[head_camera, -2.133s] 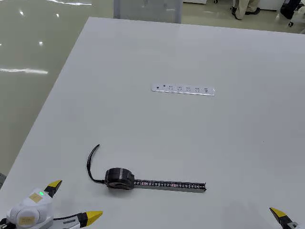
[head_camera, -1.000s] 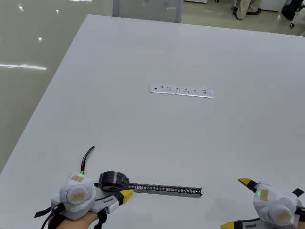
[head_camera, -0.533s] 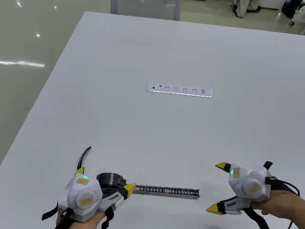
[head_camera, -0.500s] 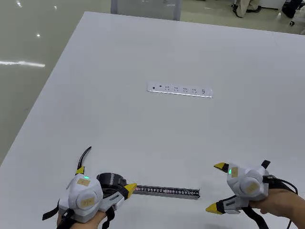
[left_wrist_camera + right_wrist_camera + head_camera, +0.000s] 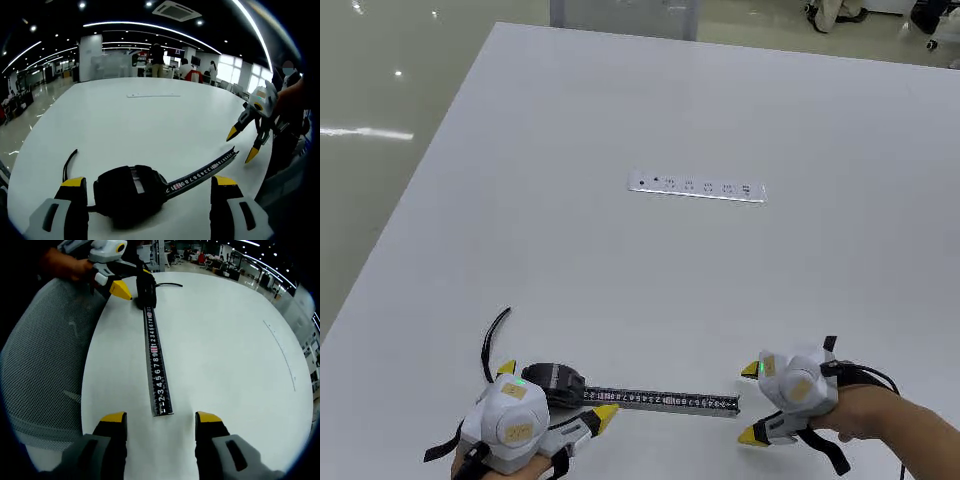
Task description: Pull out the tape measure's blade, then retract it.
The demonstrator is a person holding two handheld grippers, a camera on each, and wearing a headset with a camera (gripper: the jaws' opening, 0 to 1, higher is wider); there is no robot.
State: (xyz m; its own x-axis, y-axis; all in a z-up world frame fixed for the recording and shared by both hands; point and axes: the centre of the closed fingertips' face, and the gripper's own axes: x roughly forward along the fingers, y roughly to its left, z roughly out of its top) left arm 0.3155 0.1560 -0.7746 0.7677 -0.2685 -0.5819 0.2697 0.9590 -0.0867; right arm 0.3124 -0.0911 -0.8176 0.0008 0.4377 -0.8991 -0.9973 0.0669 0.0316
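Black tape measure (image 5: 555,382) flat on the white table (image 5: 620,270), ungripped between the wide-spread tips of the left claw (image 5: 149,181), blade (image 5: 665,401) drawn out straight with its free end just ahead of the open, empty right claw (image 5: 160,416), power strip (image 5: 696,188) well beyond the tape measure.

Tape measure (image 5: 554,383) black; blade (image 5: 665,402) black, white numerals; table (image 5: 670,280) white.

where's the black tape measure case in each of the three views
Head view: case, lower left.
Left gripper view: case, bottom centre, close up.
Right gripper view: case, near the top, left of centre.
Shared landmark: the pulled-out blade, which runs from the case across the table in all three views.
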